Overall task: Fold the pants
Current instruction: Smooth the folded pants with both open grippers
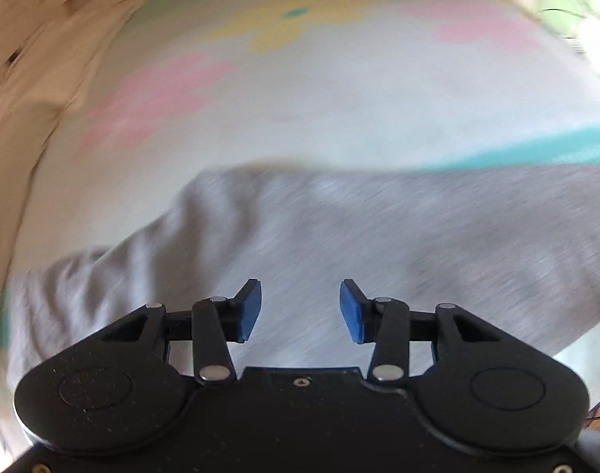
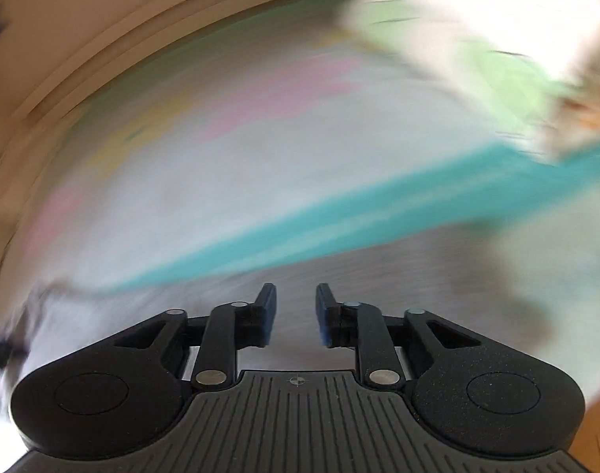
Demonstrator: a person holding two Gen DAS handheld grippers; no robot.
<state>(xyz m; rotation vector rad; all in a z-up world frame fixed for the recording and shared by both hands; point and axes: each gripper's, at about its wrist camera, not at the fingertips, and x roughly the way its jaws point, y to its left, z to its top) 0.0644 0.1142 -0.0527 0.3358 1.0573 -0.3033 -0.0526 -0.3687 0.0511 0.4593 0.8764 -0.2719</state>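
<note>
Left gripper (image 1: 300, 311) stands with its jaws spread and nothing between the blue pads (image 1: 250, 309); grey cloth shows straight through the gap. Directly beneath and ahead of it lie the pants (image 1: 339, 236), a grey garment spread on a pale bed sheet (image 1: 300, 98) printed with pink and yellow patches. The garment's long axis runs across this gripper's line of sight, from the lower left of the left wrist view to the far right, with its far edge lying just short of a teal stripe (image 1: 536, 149) in the sheet. Right gripper (image 2: 296, 311) is likewise parted, more narrowly, and holds nothing. Its view is heavily blurred; only pale sheet and the same teal stripe (image 2: 339, 228) can be made out ahead of it, and the grey garment cannot be identified there with confidence. Judgement: the left gripper is the nearer to the pants and sits over their body rather than at an edge, so any grasp would call for shifting sideways along the long axis toward one end. A wooden frame (image 1: 32, 59) borders the sheet on the left.
</note>
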